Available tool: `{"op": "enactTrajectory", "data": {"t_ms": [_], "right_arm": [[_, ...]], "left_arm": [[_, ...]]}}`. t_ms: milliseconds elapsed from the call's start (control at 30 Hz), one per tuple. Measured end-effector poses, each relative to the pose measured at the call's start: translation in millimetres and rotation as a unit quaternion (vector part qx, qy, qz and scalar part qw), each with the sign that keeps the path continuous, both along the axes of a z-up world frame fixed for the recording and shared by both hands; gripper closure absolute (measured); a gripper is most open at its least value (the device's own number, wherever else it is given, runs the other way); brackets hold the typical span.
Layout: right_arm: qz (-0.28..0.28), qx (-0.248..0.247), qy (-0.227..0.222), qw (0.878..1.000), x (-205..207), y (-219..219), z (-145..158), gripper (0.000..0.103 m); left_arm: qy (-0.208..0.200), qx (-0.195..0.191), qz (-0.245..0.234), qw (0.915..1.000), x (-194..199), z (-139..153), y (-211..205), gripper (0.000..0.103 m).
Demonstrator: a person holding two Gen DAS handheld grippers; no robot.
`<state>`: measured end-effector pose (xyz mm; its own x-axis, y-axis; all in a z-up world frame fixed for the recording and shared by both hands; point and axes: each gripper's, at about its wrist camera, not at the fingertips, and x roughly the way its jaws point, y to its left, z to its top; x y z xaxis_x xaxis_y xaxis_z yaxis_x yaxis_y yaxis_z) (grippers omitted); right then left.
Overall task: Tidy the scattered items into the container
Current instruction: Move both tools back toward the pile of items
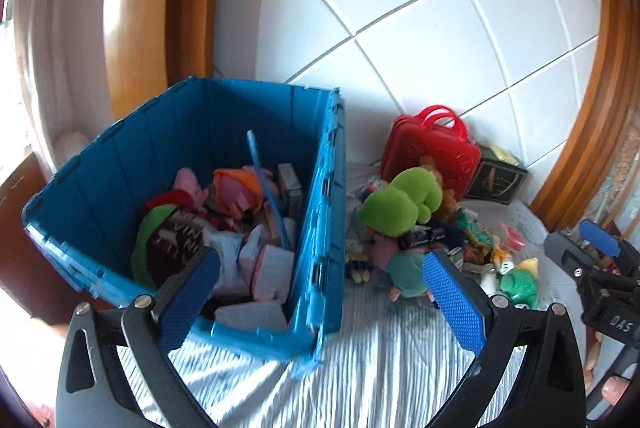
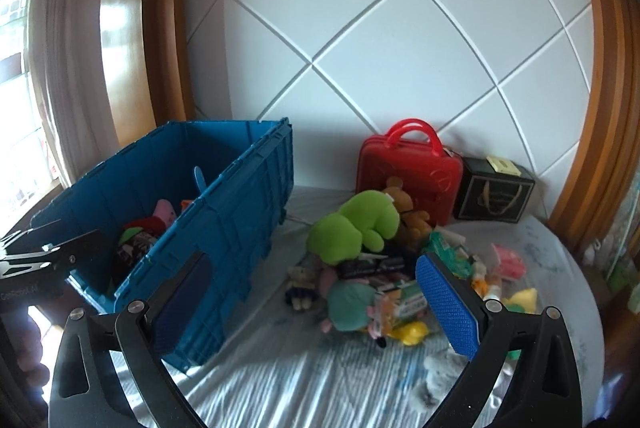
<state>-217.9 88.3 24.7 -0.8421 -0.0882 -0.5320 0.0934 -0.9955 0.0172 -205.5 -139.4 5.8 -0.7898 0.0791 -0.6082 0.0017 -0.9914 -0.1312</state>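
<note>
A blue plastic crate stands on the bed at the left, holding several toys and packets; it also shows in the right wrist view. Right of it lies a heap of scattered items: a green plush, a teal plush, a small bear figure, packets and small toys. My left gripper is open and empty, low over the crate's near right corner. My right gripper is open and empty, between the crate and the heap. It also shows in the left wrist view.
A red toy suitcase and a dark box stand against the white padded headboard. The striped bedsheet lies in front. Wooden frame and curtain are at the left.
</note>
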Motion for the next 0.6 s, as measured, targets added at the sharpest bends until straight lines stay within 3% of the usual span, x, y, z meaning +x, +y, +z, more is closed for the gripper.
{"op": "enactTrajectory", "data": {"t_ms": [133, 300, 600], "right_arm": [[0.023, -0.02, -0.01, 1.0, 7, -3, 11, 0.0], [0.019, -0.001, -0.003, 1.0, 18, -25, 22, 0.0], [0.019, 0.002, -0.009, 1.0, 17, -65, 39, 0.0]], "left_arm": [[-0.016, -0.02, 0.021, 0.9995, 11, 5, 4, 0.0], [0.0, -0.05, 0.018, 0.9986, 24, 18, -1, 0.0], [0.016, -0.064, 0.017, 0.9977, 29, 41, -27, 0.0]]}}
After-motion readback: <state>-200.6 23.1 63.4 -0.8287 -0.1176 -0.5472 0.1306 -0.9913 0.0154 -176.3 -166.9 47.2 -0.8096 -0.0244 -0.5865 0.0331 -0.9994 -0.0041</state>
